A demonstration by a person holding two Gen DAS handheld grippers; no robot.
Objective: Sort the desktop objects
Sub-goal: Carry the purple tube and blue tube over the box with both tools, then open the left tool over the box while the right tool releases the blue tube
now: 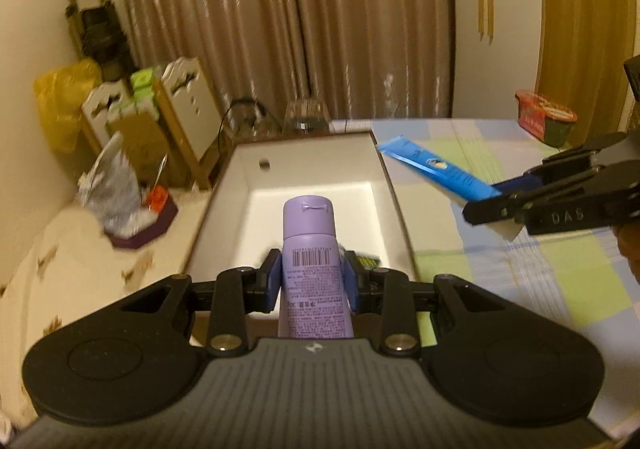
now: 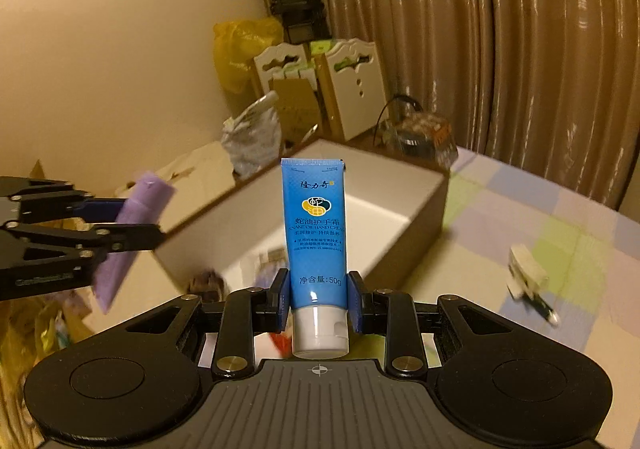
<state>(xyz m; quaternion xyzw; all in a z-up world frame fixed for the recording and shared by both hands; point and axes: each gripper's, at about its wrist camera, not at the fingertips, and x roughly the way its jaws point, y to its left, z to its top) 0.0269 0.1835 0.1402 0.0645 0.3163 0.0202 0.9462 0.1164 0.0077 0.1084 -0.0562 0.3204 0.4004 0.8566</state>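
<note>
My left gripper (image 1: 312,277) is shut on a purple tube (image 1: 310,249), held upright above the near rim of a white box (image 1: 316,157). My right gripper (image 2: 320,297) is shut on a blue hand-cream tube (image 2: 314,225) with a white cap, held upright over the box (image 2: 384,209). In the left wrist view the right gripper (image 1: 516,193) comes in from the right with the blue tube (image 1: 436,169) pointing toward the box. In the right wrist view the left gripper (image 2: 136,217) shows at the left with the purple tube (image 2: 132,233). Small items lie in the box, blurred.
A checked cloth (image 1: 520,249) covers the table. A red snack cup (image 1: 544,117) stands at its far right. A small white and dark object (image 2: 528,277) lies on the cloth. A tissue holder with a bag (image 1: 124,205), wooden racks (image 1: 180,117) and curtains stand behind.
</note>
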